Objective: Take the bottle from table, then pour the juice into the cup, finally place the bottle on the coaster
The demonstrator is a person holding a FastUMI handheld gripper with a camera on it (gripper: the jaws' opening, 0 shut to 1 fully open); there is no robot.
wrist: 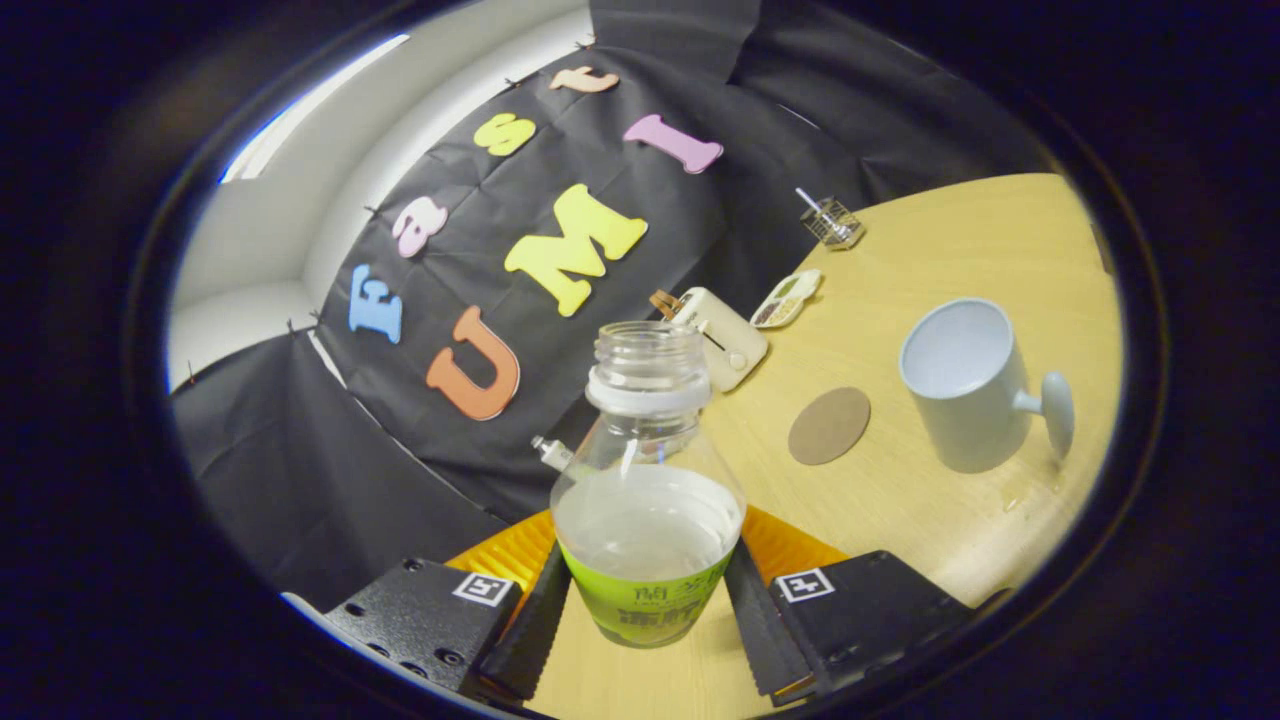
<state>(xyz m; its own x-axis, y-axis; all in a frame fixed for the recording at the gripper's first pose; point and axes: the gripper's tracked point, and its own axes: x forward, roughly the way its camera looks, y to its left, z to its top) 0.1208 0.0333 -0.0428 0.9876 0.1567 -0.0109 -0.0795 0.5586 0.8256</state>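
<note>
**Gripping the open bottle over a tilted tabletop**

Holding the bottle (647, 480) between its two fingers, the gripper (647, 600) is clamped on the lower body, one finger pressing on each side of the green label. The bottle has no cap on its threaded neck, a white ring sits below the mouth, and pale liquid fills roughly the lower half. The label carries dark characters, too small and curved to make out.

The surface is a light wood-grain table (960, 250), seen at a slant. Beyond the fingers, well apart from the bottle, a round brown coaster (829, 425) lies flat on the wood. Near it stands a white cup (965, 385), empty as far as can be seen, its handle pointing away from the coaster. Farther back, along the black cloth wall (300, 480), sit a cream toaster (722, 340), a small oval dish (787, 298) and a wire basket (832, 222). Above the cloth, a pale wall and ceiling (330, 170) curve away.
</note>
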